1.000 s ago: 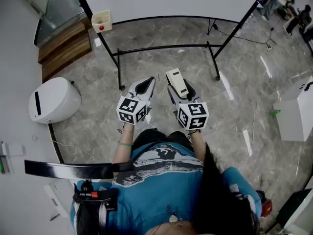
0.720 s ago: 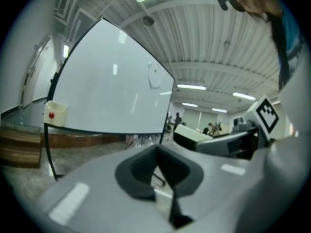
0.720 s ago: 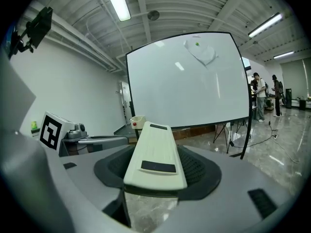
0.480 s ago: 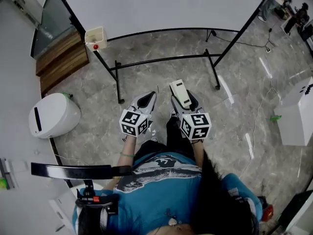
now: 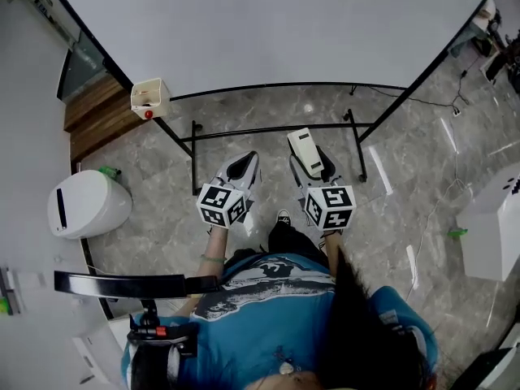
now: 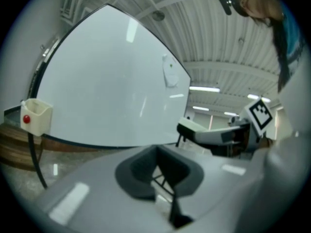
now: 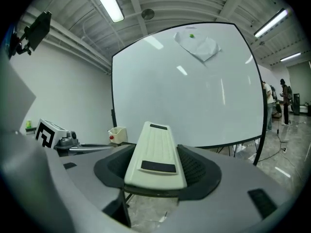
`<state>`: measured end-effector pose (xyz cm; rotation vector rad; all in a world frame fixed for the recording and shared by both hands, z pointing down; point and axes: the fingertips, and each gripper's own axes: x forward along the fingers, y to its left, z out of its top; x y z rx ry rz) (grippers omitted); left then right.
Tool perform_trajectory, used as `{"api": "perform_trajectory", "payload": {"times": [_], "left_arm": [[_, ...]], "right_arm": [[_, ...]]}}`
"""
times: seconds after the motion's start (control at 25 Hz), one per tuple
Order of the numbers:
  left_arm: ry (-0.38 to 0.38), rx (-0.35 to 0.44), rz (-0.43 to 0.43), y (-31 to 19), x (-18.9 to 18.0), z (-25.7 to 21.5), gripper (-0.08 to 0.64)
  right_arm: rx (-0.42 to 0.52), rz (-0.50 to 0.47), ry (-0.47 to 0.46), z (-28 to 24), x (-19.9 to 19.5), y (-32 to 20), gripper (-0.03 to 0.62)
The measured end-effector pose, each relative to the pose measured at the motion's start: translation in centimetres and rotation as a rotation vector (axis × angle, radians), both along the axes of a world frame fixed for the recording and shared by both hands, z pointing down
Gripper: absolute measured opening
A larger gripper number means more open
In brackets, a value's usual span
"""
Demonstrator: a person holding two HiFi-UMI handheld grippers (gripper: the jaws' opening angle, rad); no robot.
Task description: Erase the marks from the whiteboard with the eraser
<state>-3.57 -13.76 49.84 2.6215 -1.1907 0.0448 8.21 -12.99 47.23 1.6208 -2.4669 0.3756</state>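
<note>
Eraser (image 7: pixel 155 152) lengthwise in the right tongs (image 7: pixel 158 173), long axis toward the whiteboard (image 7: pixel 194 91) (left tongs (image 6: pixel 158 174) together, empty).

Left gripper (image 5: pixel 243 162): light grey shell, dark grey padded recess between the jaws.
Right gripper (image 5: pixel 309 159): matching grey shell, black ribbed pads.
Marker cubes (image 5: pixel 221 204): white, with black square patterns on each face.
Shirt (image 5: pixel 268 299): teal short-sleeved tee with a dark and white print.
Wristband (image 5: pixel 210 259): thin, green, on the left wrist.
Hair (image 5: pixel 366 323): long, dark.
Trousers (image 5: pixel 286 236): dark.
Shoe (image 5: pixel 283 217): black and white.
Head rig (image 5: pixel 122 283): black bar, black clamp with red detail.
</note>
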Motion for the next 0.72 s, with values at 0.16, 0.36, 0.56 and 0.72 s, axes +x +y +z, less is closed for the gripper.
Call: {"api": "perform_trajectory", "payload": {"times": [0.16,0.36,0.56,0.72], "left_arm": [[-0.009,0.023,-0.004,-4.2,3.9,-0.9,0.003],[-0.04,0.031,-0.004,-7.5,7.9,-0.9,0.003],[-0.064,0.033,-0.01,-9.7,9.1,-0.9,0.003],[-0.066,0.022,-0.025,-10.8,9.2,-0.7,0.003]], "right_arm": [[0.022,-0.023,-0.008,-0.9,3.3,-4.8,0.264],[0.026,-0.068,-0.005,-0.7,6.1,-8.6,0.264],[0.028,-0.092,-0.018,-0.4,6.9,-11.2,0.264],[0.05,-0.115,0.01,-1.1,6.9,-12.7,0.264]]}}
